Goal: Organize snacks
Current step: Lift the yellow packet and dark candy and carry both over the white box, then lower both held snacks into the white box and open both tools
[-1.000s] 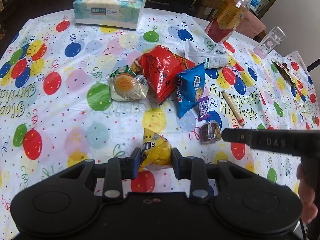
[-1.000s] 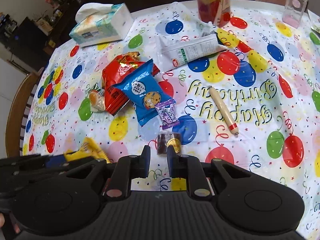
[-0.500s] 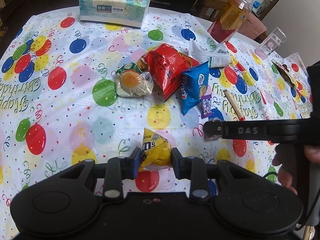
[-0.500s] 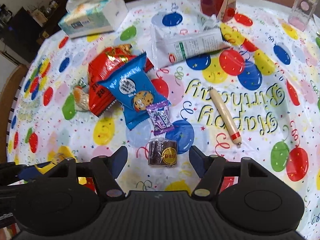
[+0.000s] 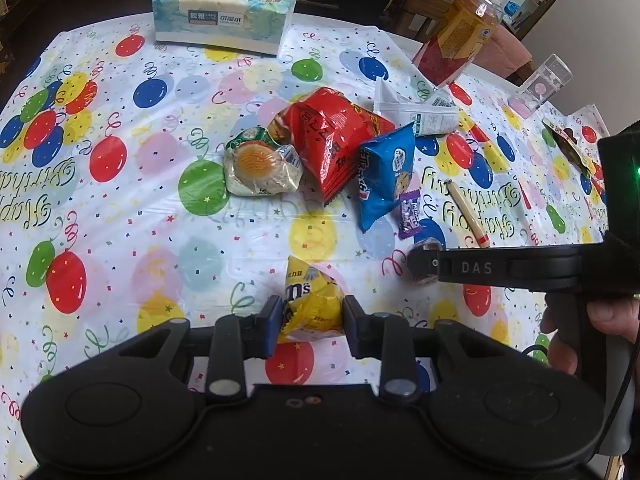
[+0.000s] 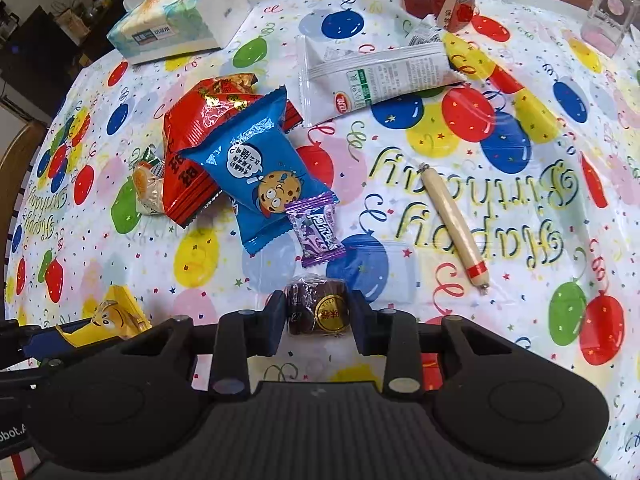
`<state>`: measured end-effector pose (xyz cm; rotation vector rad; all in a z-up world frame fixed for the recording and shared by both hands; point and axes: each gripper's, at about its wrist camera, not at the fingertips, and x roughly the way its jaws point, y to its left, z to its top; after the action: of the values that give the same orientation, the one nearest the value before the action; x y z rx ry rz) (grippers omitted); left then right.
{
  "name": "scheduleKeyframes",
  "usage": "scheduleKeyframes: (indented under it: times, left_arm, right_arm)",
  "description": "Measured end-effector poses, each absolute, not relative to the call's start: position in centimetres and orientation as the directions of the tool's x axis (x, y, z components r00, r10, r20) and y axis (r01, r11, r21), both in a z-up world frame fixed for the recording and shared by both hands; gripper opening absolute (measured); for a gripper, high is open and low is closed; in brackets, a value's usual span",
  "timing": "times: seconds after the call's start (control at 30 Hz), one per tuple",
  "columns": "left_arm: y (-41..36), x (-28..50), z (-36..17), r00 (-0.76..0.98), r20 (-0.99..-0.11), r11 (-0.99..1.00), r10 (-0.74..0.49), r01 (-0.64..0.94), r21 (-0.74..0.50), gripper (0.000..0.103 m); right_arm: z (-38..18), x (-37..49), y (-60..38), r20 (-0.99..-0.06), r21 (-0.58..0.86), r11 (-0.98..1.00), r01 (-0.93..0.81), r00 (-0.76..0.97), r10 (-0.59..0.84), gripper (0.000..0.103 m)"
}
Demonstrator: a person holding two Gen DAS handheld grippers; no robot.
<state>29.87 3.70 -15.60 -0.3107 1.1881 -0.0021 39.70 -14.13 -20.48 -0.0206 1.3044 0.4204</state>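
My left gripper (image 5: 309, 320) pinches the yellow candy bag (image 5: 312, 306) between its fingers, just above the balloon tablecloth (image 5: 120, 208); my right gripper (image 6: 318, 320) has its fingers narrowed on either side of the dark wrapped chocolate (image 6: 318, 310), touching it; the chocolate sits just below the purple candy (image 6: 316, 236) and blue cookie pack (image 6: 256, 168).

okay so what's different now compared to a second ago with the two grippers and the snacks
The right gripper moved forward, opened wide, then closed its fingers around the dark brown candy. The left gripper kept its hold on the yellow packet. The other snacks on the tablecloth stayed where they were.
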Motion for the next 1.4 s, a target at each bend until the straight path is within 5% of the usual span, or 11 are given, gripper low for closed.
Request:
scheduleKeyframes:
  times: [0.8,1.4]
  left_arm:
    - [3.1,22.9,-7.3,0.485,-0.849,0.961,-0.209,-0.057,-0.269,0.029]
    - [2.4,15.8,-7.6,0.459,-0.858,0.965,-0.231,-0.001,-0.261,0.029]
  right_arm:
    - [-8.0,29.3,-18.2,-0.866,0.28,0.891,-0.358,0.306,0.395,0.033]
    - [-7.1,20.2,-17.3,-0.869,0.268,0.863,-0.428,0.28,0.408,0.033]
